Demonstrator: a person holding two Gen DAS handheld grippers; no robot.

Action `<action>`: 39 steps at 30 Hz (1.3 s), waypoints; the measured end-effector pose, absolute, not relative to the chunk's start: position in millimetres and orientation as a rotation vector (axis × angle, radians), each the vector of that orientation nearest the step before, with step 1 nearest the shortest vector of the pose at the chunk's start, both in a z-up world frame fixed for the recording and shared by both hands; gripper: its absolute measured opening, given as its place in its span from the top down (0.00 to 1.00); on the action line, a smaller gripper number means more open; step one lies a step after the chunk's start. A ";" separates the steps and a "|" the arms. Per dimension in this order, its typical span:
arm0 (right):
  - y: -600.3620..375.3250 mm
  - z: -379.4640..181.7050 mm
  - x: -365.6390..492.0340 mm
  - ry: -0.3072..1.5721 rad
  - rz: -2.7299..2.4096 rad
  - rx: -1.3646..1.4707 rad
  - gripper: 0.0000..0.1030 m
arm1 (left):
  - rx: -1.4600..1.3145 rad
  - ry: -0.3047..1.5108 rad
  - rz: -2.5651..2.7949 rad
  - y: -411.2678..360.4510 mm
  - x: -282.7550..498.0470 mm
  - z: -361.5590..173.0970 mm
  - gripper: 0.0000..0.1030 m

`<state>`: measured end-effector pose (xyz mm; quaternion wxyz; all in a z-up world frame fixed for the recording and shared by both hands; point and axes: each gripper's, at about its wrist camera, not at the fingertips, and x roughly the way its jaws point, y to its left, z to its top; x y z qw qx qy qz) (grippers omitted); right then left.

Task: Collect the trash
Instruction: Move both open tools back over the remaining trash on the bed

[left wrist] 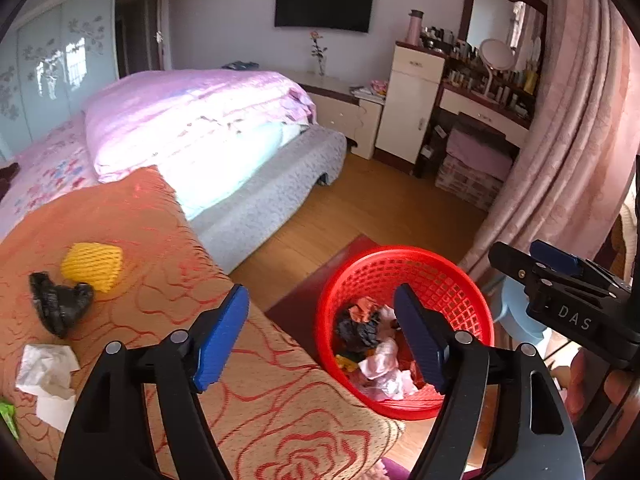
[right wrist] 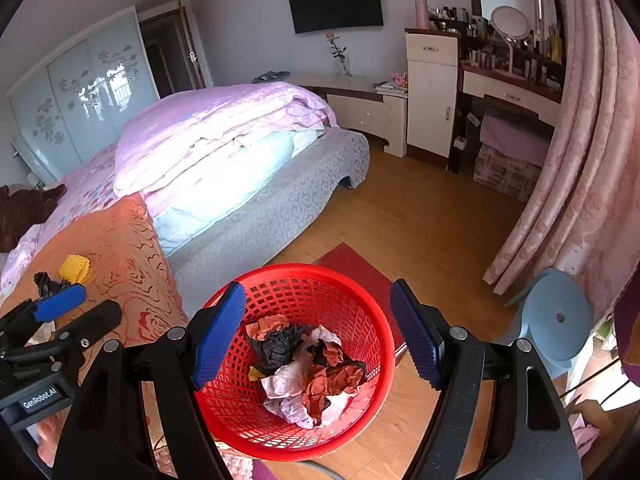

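The left gripper has its blue-padded fingers spread wide with nothing between them, hanging over the edge of an orange blanket with a red rose pattern and the rim of a round red plastic mesh basket that stands on the wooden floor just beside the bed. Its right finger covers part of the basket's contents, so only a heap of crumpled paper and dark scraps shows there. On the blanket, well apart from the basket, lie a yellow foam fruit net, a crumpled black plastic bag touching the net's lower edge, and a wad of white tissue; a green scrap at the frame's left edge is cut off and cannot be identified. The right gripper is likewise wide open and empty, directly above the basket, where the rust-coloured, white and black crumpled pieces are seen more fully, though small yellow bits near them are hard to make out. In the right wrist view the left gripper's body hides most of the black bag and all of the tissue, leaving only the net's top visible. A pale blue plastic stool stands near the pink curtain, partly cut off by the right gripper's arm.
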<state>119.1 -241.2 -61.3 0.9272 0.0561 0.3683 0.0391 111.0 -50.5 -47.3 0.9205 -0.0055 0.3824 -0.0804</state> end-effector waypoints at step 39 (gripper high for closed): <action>-117.4 -37.9 82.9 0.685 0.391 -0.067 0.28 | -0.256 0.696 0.409 171.4 3.6 -32.1 0.28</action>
